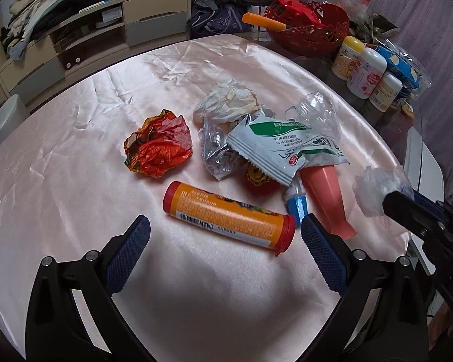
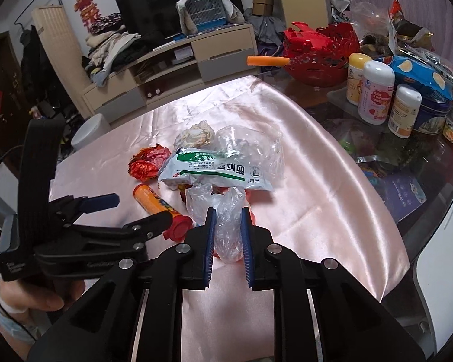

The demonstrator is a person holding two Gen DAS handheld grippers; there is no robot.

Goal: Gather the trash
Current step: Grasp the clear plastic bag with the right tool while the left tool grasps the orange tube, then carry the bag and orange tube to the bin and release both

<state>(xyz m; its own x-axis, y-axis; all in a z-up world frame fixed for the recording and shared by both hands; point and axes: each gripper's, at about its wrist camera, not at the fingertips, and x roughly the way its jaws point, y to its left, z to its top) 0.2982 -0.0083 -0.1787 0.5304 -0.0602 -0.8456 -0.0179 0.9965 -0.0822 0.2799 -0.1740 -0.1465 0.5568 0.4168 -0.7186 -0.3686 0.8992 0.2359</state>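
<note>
- right gripper [image 2: 229,211] pinches a crumpled clear plastic bag [image 2: 223,211] between its pads, just above the pink tablecloth [image 2: 332,187].
- left gripper [image 1: 225,229] gapes wide, the orange tube [image 1: 229,217] lying between its fingertips, ungripped.

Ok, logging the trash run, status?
Right gripper shut on clear plastic bag. Left gripper open above orange tube. Rest of litter on cloth.

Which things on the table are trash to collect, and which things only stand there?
Trash:
clear plastic bag, held by right gripper
orange tube
red foil wrapper
white-green packet
crumpled tissue

Just standing there:
red basket
white bottles
</note>
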